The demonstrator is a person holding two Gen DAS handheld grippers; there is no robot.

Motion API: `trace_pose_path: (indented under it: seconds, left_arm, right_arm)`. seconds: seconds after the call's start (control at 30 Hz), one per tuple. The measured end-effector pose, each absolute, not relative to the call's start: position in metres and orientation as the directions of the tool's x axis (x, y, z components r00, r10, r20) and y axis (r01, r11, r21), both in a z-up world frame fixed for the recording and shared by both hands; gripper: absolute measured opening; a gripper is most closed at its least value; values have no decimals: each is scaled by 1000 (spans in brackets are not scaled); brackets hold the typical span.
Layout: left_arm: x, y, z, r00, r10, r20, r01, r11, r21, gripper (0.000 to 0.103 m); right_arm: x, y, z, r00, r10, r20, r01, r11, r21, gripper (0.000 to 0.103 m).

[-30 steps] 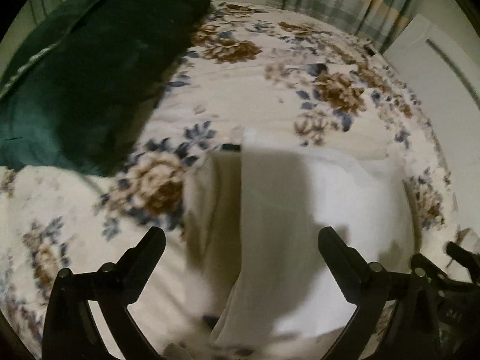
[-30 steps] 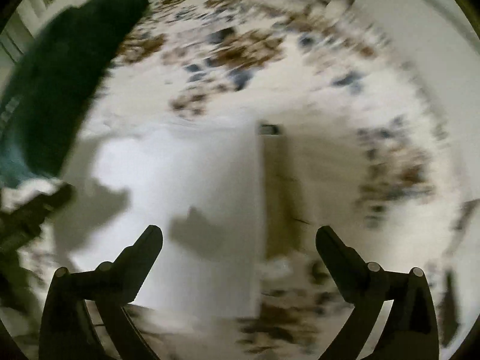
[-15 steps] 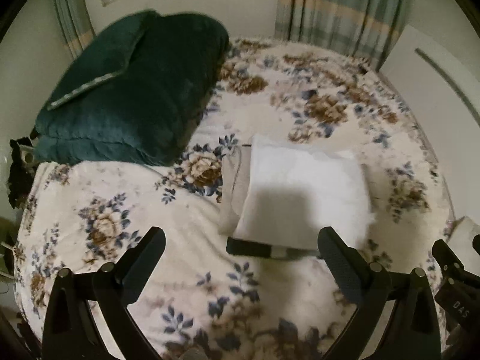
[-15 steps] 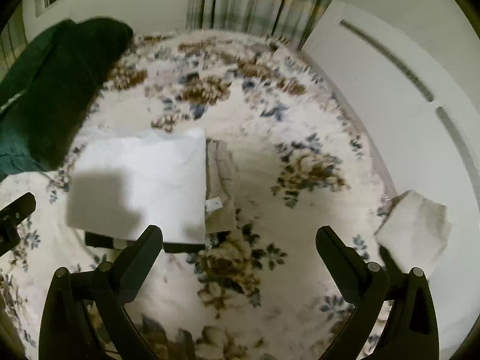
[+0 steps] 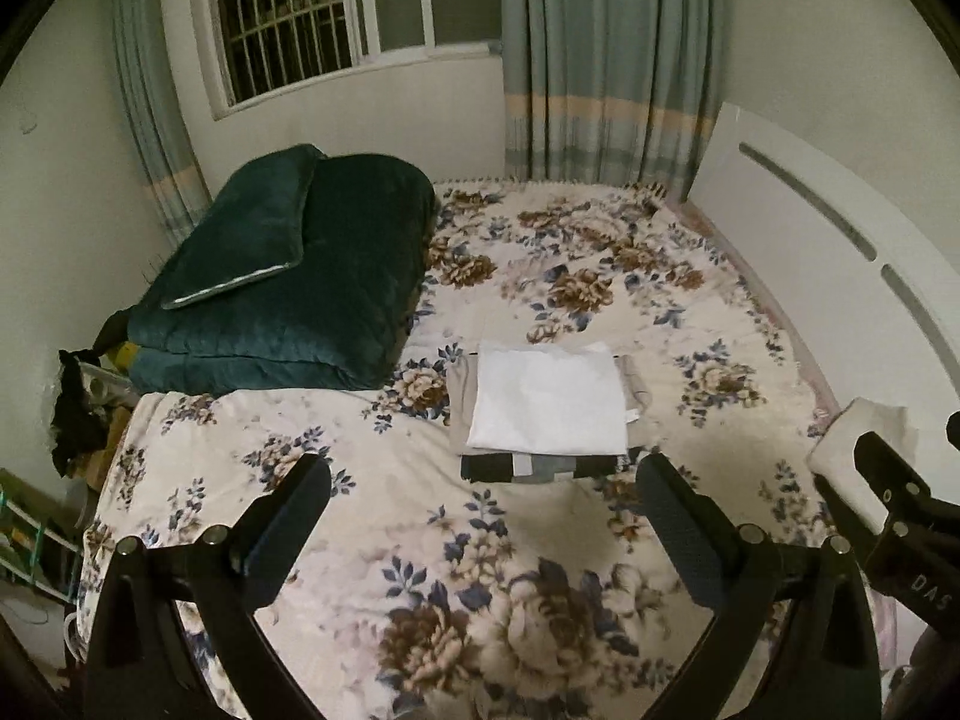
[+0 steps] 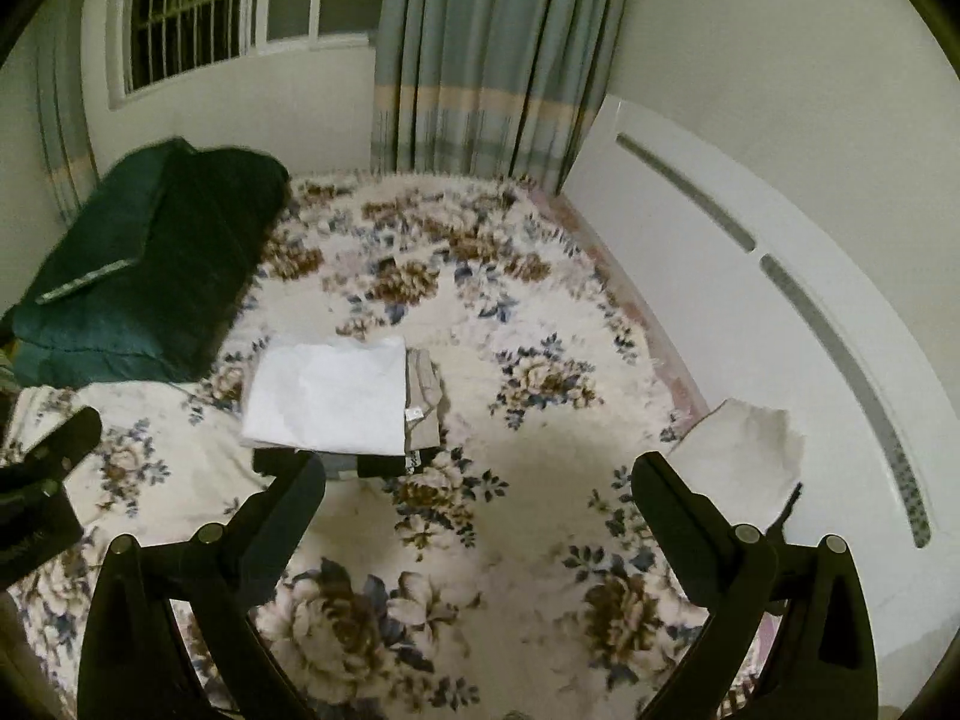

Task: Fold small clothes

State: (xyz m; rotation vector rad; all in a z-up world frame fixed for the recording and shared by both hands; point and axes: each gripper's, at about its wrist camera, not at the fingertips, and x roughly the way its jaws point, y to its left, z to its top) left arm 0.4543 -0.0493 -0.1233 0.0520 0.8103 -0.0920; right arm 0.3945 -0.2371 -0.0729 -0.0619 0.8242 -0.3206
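Both tools, left (image 5: 480, 516) and right (image 6: 480, 510), have pulled back wide open and empty, folded white garment (image 5: 547, 401) well ahead.

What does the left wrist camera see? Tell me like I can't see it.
A folded white garment tops a small pile of folded clothes on a flowery bed. The open, empty left gripper hovers in front; a dark green blanket lies far left.

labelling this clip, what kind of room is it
Most likely a bedroom: a bed with a floral cream bedspread, a folded dark green quilt lying on it, and a barred window with grey-blue striped curtains.
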Motion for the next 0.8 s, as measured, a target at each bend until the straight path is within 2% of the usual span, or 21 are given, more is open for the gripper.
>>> trace_pose_path:
  seconds: [0.2,0.4,0.8]
  left_arm:
    - [401,-47,-74,729,-87,-679,103,995,-18,103]
    - [363,-46,-46,752,-98,-652,111,994,-21,103]
    - [326,-42,-20,738,-73,-671,74,997,-27,103]
  right_arm:
    - [323,-226,-9,690,-283,-666,246,957,-152,103]
    - [270,-217,37,737,-270,-620,242,961,-131,103]
    - [218,-209,75,753,-220,-620,194,975,-111,103]
